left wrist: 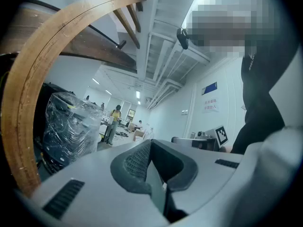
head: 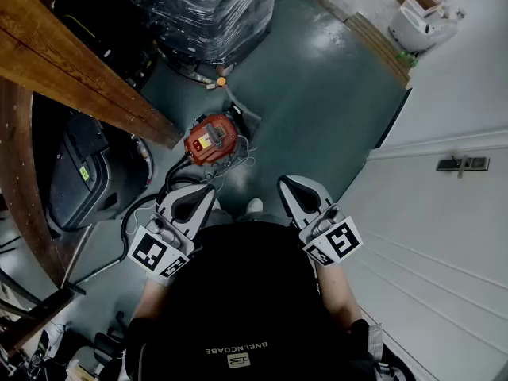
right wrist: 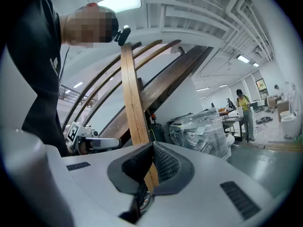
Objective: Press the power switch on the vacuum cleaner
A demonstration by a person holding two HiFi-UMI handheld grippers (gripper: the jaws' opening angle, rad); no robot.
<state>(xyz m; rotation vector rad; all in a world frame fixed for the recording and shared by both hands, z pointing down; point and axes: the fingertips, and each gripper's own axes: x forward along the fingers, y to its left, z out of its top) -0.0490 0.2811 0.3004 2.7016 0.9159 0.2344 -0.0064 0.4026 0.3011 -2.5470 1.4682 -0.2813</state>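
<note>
Dark green glossy floor (head: 317, 94) fills the head view, with a white door (head: 429, 236) to the right of the right gripper and a thick wooden beam (head: 71, 70) up and to the left of the left gripper. The person stands and holds both grippers close before the chest, at about the same height, both directed forward and away from the body.

The left gripper (head: 208, 189) is turned a little to the right. In its own view its two jaws (left wrist: 149, 143) are pressed together at the tips and nothing is between them. The right gripper (head: 286, 182) is turned a little to the left. Its jaws (right wrist: 152, 145) are also closed tip to tip and hold nothing; the wooden beam (right wrist: 132, 98) rises behind them.

The vacuum cleaner (head: 210, 140), red with a yellow patch on its top, lies on the floor ahead of the left gripper, well apart from both grippers, and neither one touches it. A black hose (head: 178, 177) curls from it toward the left gripper. Further ahead, beyond the vacuum cleaner, stands a stack wrapped in clear plastic (head: 206, 10). I cannot make out the power switch itself.
</note>
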